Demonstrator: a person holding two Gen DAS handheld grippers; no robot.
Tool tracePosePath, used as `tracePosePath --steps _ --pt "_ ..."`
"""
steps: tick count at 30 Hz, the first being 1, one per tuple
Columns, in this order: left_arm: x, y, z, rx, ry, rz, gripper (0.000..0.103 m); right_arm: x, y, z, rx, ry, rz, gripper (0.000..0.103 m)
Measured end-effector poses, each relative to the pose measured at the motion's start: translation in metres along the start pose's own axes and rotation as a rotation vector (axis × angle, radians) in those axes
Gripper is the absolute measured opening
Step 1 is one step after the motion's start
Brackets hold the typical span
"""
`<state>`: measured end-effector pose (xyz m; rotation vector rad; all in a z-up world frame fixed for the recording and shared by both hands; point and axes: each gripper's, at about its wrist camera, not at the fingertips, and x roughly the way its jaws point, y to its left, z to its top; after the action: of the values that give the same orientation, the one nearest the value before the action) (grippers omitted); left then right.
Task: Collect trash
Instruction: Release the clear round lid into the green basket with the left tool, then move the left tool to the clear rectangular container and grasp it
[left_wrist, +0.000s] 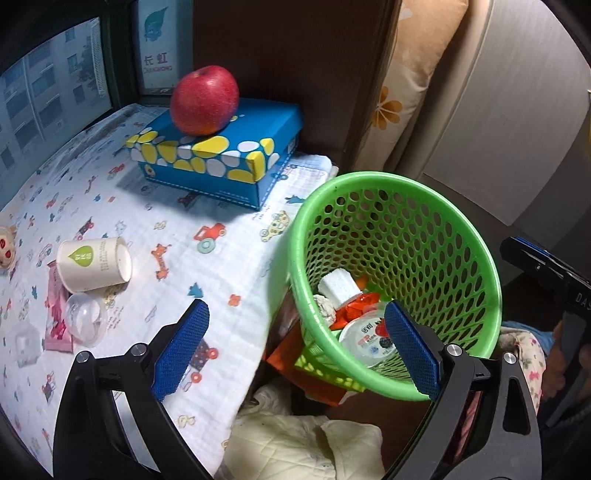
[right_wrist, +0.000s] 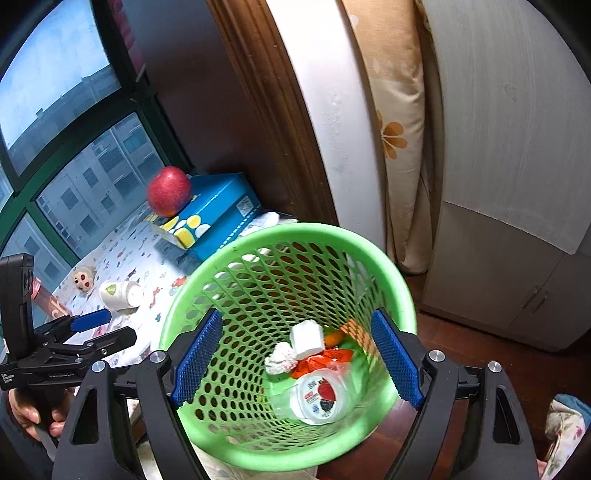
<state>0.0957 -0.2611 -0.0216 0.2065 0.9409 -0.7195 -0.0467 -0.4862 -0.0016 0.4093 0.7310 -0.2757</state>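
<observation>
A green mesh basket stands tilted beside the table edge. It holds a yogurt cup, a white foam block, a crumpled tissue and a red wrapper. On the patterned tablecloth a white paper cup lies on its side, next to a clear plastic dome lid and a pink wrapper. My left gripper hangs open over the table edge, empty. My right gripper is open above the basket's mouth, holding nothing.
A red apple rests on a blue spotted box at the table's back. A small doll lies by the window. A floral pillow and wardrobe stand behind the basket. Quilted cloth lies below.
</observation>
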Motion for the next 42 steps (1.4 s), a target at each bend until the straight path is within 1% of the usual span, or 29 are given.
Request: tracePosePath --steps 8,16,21,24,26,28,30,35,38,42 --pt "-0.029 0.054 -0.023 -0.086 -0.041 0.11 0.094 0.008 0.044 0.003 -0.072 0.011 0.057 0.08" --pt "-0.05 0.124 -0.046 -0.22 -0.061 0.2 0.093 0.025 0.095 0.003 -0.148 0.041 0.124 0.08" --pt "-0.06 0.171 -0.061 -0.297 -0.057 0.277 0.093 0.037 0.128 0.002 -0.197 0.064 0.168 0.08" --pt "-0.065 0.205 -0.071 -0.378 -0.044 0.314 0.089 0.045 0.145 0.0 -0.222 0.078 0.186 0.08" --pt "-0.068 0.229 -0.076 -0.446 -0.033 0.338 0.084 0.05 0.155 -0.001 -0.231 0.088 0.201 0.08" --pt "-0.07 0.252 -0.08 -0.514 -0.027 0.358 0.083 0.056 0.165 -0.001 -0.245 0.097 0.215 0.08" --pt "-0.072 0.275 -0.084 -0.586 -0.019 0.374 0.082 0.061 0.175 -0.002 -0.258 0.106 0.227 0.08" --pt "-0.069 0.323 -0.086 -0.783 -0.003 0.371 0.082 0.072 0.195 -0.001 -0.291 0.124 0.259 0.08" --pt "-0.061 0.345 -0.084 -0.894 0.006 0.379 0.083 0.08 0.206 -0.001 -0.308 0.137 0.274 0.08" --pt "-0.047 0.367 -0.08 -0.999 0.028 0.402 0.084 0.092 0.216 -0.001 -0.33 0.16 0.291 0.08"
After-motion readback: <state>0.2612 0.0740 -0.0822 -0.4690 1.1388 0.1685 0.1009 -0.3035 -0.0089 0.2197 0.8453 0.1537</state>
